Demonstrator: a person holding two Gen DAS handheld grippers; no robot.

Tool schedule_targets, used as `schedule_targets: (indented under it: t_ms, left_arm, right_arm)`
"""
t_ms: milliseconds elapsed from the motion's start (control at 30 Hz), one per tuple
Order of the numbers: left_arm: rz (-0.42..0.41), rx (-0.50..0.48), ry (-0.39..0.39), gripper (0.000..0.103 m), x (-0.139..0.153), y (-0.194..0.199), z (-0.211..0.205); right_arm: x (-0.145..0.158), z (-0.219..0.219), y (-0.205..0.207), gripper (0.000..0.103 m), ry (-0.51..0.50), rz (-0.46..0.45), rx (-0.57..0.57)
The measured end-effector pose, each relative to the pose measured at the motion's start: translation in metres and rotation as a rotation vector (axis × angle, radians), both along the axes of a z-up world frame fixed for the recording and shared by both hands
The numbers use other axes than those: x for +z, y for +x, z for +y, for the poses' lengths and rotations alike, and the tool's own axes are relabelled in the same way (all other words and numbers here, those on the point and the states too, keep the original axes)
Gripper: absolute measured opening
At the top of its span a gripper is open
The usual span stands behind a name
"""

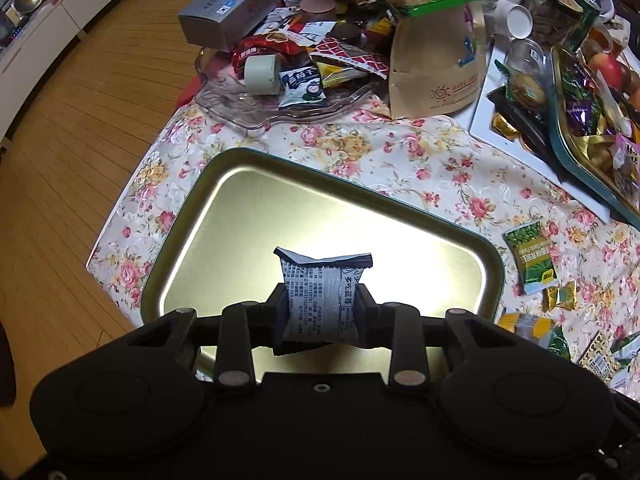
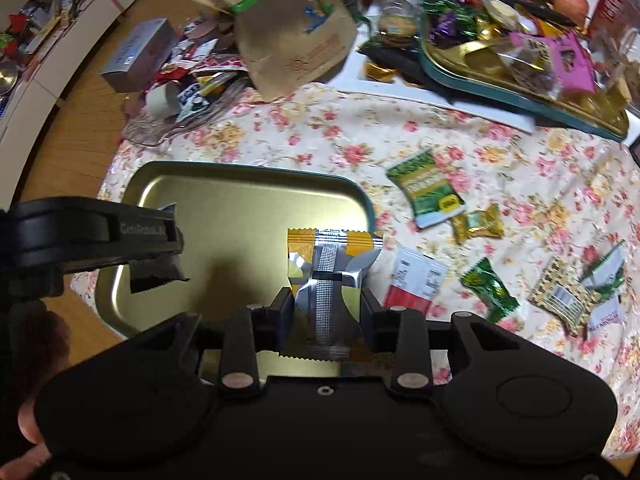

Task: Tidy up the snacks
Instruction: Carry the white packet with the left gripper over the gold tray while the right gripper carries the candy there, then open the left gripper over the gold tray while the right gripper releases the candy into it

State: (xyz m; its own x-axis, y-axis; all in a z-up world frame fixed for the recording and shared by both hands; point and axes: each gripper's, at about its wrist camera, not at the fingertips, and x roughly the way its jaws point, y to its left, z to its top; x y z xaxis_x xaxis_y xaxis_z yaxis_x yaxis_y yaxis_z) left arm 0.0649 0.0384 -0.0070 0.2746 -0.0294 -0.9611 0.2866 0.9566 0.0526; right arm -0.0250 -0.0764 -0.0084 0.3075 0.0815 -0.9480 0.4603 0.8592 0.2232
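- Gold metal tray [image 1: 240, 184] on floral tablecloth [image 1: 420, 160], bare inside.
- Left gripper [image 1: 322, 300] clamped on silver-blue snack packet [image 1: 320, 292], held above tray.
- Right gripper [image 2: 328, 300] clamped on yellow-silver snack packet [image 2: 328, 272], over tray's right edge.
- Green packet [image 2: 428, 192], gold candy [image 2: 478, 222], red-white sachet [image 2: 414, 280] loose on cloth right of tray.
- Brown paper bag [image 1: 436, 60], grey box [image 1: 228, 8], second loaded tray [image 2: 520, 76] at far side.

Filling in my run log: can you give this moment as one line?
left gripper: shut on blue-white packet | right gripper: shut on yellow-silver packet | both over empty gold tray
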Motion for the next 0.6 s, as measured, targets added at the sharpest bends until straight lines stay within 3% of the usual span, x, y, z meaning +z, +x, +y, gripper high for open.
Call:
schedule_targets:
  t_ms: [433, 500, 600]
  left_arm:
    - [-0.039, 0.005, -0.061, 0.043, 0.014, 0.004, 0.017]
    - [-0.045, 0.006, -0.054, 0.043, 0.014, 0.004, 0.018]
    - [-0.050, 0.002, -0.045, 0.043, 0.014, 0.004, 0.018]
  right_arm:
    - [0.007, 0.026, 0.023, 0.041, 0.007, -0.067, 0.043]
    - [0.008, 0.027, 0.024, 0.048, 0.003, -0.070, 0.046]
    - [0.006, 0.029, 0.024, 0.050, 0.004, -0.071, 0.051]
